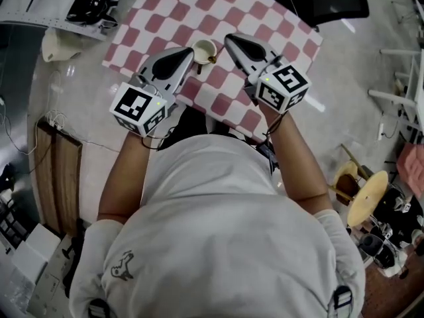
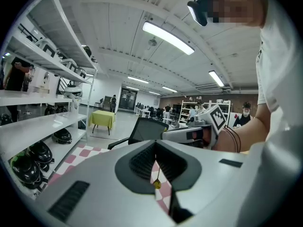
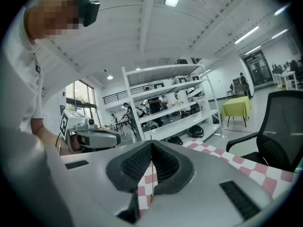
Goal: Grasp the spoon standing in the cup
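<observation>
One person in a pale shirt (image 1: 218, 230) leans over a red-and-white checked cloth (image 1: 265, 18) at the top of the head view, a tool in each fist. We see the left gripper (image 1: 191, 54) and the right gripper (image 1: 229, 40) levelled over the cloth on either side of a small cream cup (image 1: 204, 49). We judge them staged for an approach not yet made. Whether the left tip touches the rim we cannot tell. Both pairs of jaws are pressed tip to tip and hold nothing. A thin strand in the gap behind each pair's tips looks to us like part of the tool. The spoon (image 1: 211, 59) shows only as a brown sliver at the cup's lower right rim. We find no lettering to read, only black-and-white squares on each marker cube (image 1: 139, 106) and a small figure printed on a sleeve (image 1: 122, 265).
</observation>
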Demonstrator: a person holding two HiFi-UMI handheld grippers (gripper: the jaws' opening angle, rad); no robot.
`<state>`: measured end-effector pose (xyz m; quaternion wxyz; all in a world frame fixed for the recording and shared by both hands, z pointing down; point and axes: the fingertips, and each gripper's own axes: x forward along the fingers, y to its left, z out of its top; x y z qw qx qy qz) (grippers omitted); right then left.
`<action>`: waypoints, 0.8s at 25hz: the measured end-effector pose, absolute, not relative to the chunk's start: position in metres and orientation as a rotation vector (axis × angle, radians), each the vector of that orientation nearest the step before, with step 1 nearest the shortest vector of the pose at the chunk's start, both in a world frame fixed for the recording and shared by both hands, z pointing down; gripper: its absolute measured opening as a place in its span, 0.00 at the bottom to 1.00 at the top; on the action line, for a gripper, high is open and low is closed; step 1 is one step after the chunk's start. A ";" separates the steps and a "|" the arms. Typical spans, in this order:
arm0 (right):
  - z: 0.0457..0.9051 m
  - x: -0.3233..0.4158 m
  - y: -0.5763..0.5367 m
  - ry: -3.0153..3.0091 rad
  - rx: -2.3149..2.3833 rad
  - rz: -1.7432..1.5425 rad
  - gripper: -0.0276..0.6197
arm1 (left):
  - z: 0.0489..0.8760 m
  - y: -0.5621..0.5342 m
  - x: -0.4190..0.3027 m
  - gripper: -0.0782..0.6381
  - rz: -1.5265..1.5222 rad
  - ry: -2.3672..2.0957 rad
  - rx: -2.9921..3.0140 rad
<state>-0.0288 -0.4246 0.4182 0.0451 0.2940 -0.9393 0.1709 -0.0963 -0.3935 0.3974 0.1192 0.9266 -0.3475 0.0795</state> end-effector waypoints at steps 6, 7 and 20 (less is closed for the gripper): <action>0.395 -0.018 -0.392 -2.898 0.889 0.468 0.09 | 0.376 -0.361 -0.092 0.13 0.206 -1.081 2.741; 0.393 -0.016 -0.388 -2.904 0.890 0.461 0.09 | 0.373 -0.356 -0.092 0.13 0.201 -1.092 2.749; 0.367 -0.006 -0.319 -2.938 0.805 0.369 0.09 | 0.354 -0.289 -0.079 0.13 0.187 -1.187 2.764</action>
